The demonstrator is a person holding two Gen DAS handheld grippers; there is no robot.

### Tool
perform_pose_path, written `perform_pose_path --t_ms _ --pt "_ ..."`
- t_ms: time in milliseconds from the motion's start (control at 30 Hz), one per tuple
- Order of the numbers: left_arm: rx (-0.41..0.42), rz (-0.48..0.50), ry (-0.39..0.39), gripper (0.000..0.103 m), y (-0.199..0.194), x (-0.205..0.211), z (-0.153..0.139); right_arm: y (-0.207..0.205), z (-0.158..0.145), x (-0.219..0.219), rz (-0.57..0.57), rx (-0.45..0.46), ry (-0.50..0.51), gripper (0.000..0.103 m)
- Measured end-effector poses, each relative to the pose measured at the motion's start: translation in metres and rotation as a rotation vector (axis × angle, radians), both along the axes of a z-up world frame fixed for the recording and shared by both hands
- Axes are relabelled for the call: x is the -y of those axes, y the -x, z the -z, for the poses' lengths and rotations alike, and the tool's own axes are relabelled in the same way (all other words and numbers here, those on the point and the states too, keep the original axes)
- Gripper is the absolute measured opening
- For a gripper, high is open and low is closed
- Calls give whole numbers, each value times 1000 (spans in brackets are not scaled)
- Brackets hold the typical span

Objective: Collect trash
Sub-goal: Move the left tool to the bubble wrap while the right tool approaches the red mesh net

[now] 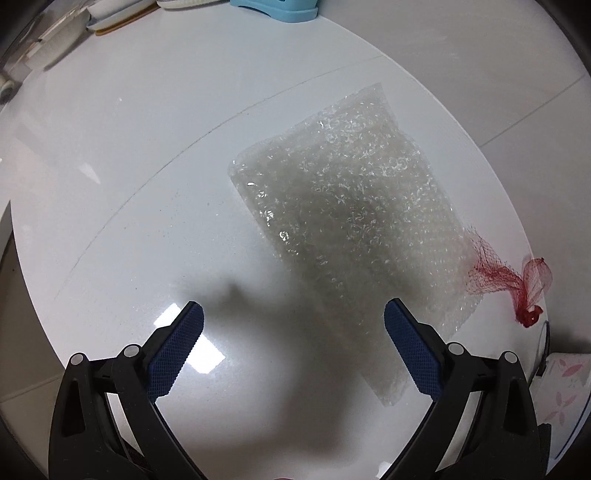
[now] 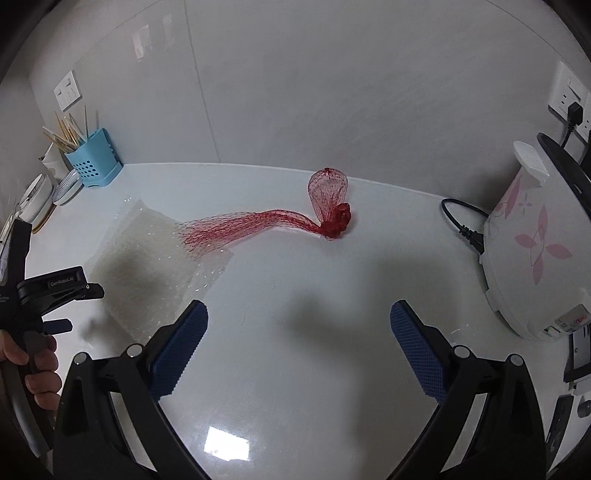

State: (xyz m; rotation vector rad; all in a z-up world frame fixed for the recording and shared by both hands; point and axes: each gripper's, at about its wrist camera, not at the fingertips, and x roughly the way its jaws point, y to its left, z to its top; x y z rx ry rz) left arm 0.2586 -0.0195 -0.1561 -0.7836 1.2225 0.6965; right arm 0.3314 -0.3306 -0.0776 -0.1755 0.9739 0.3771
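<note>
A white countertop (image 2: pixel 332 295) bears bubble wrap (image 1: pixel 351 206), red mesh netting (image 2: pixel 325 214), and a rice cooker (image 2: pixel 535 251).

The red mesh net (image 2: pixel 266 225) lies with one end over the bubble wrap (image 2: pixel 147 258), hiding that corner. In the left wrist view the rice cooker (image 1: pixel 565 387) is cut off at the counter's right edge. Objects at the counter's far left corner (image 1: pixel 55 33) are blurred beyond telling. The cooker's label (image 2: pixel 570 321) is too small to read.

R gripper (image 2: pixel 299 334) fingers apart; red net (image 2: pixel 295 219) end on bubble wrap (image 2: pixel 147 266).
</note>
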Motion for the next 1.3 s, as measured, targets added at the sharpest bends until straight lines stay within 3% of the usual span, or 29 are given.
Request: perform_pose_path --t_ms 233,533,600,700,800,1100,1300 --pt "-62 -48 41 93 -17 -1 19 -34 13 3 -10 -19 6 95" --pt "-115 -36 111 53 -35 10 25 -102 28 10 -100 -43 4 95" --pt "-111 -32 137 33 -40 12 25 -117 33 9 -126 -61 0 95" --pt "-113 -35 152 18 -45 14 26 -135 43 4 -175 -78 5 95" --pt "-89 -27 163 9 -43 11 26 -148 56 -1 -214 -97 26 95" --pt "-74 32 125 6 -30 -3 8 -158 81 -25 -304 -108 85 80" --pt "-64 66 110 6 -16 -15 -8 -161 91 -37 -326 -131 101 62"
